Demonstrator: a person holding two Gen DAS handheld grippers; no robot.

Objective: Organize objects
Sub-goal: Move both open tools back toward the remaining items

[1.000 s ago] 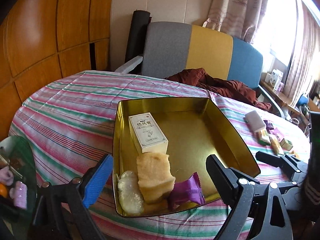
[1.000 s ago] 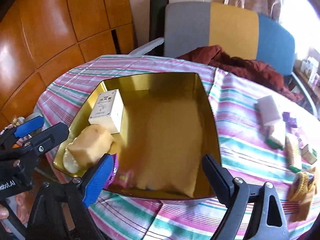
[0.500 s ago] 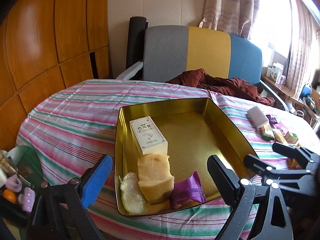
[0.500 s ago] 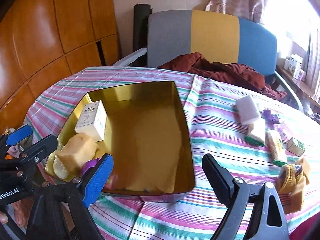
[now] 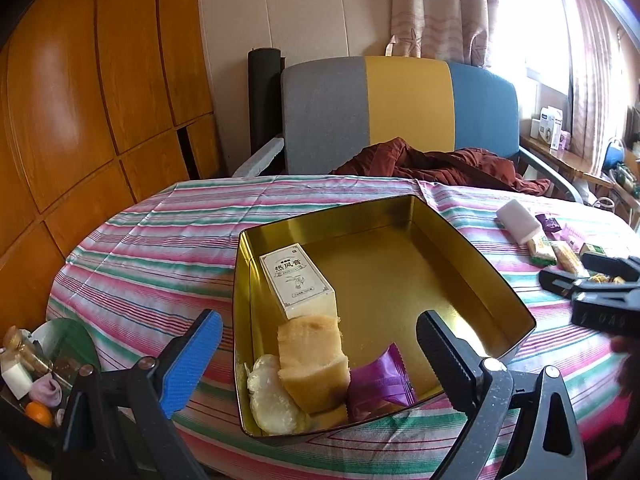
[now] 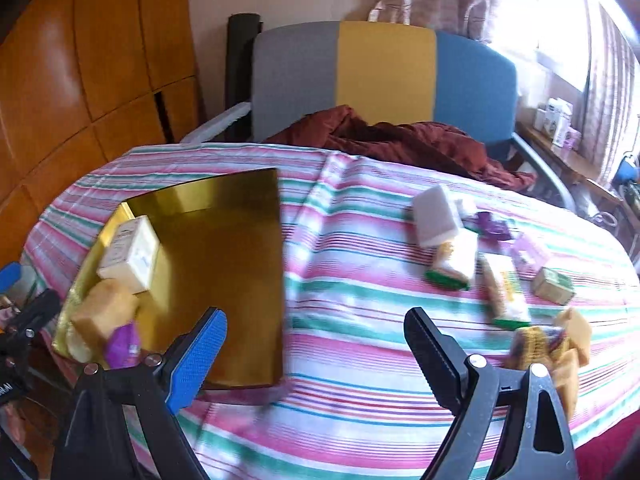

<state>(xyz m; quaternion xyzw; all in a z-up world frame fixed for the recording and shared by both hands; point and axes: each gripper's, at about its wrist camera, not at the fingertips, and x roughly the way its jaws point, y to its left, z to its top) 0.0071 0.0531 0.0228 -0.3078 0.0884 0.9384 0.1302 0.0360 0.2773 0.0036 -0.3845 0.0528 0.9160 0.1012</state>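
A gold tin box [image 5: 492, 280] [image 6: 224, 200] sits on the striped tablecloth. It holds a white carton [image 5: 298, 280] [image 6: 130, 256], a yellow sponge-like block [image 5: 312, 356], a pale round item [image 5: 272, 400] and a purple packet [image 5: 380, 382]. My left gripper [image 5: 320, 340] is open and empty, hovering above the tin's near end. My right gripper [image 6: 316, 334] is open and empty, over the cloth right of the tin; it also shows in the left wrist view [image 5: 588, 280]. Loose items lie on the right: a white block [image 6: 434, 216], snack packets [image 6: 504, 288], a small green box [image 6: 554, 286].
A grey, yellow and blue chair [image 5: 400, 112] with a dark red cloth [image 5: 432, 160] stands behind the table. Wooden panelling [image 5: 80, 100] is on the left. A glass container [image 5: 36, 368] with small things sits at the near left edge. A yellow knitted item [image 6: 544, 344] lies near right.
My right gripper has swung to the right, away from the tin and toward the loose items. My left gripper has pulled back and up a little. Both stay open.
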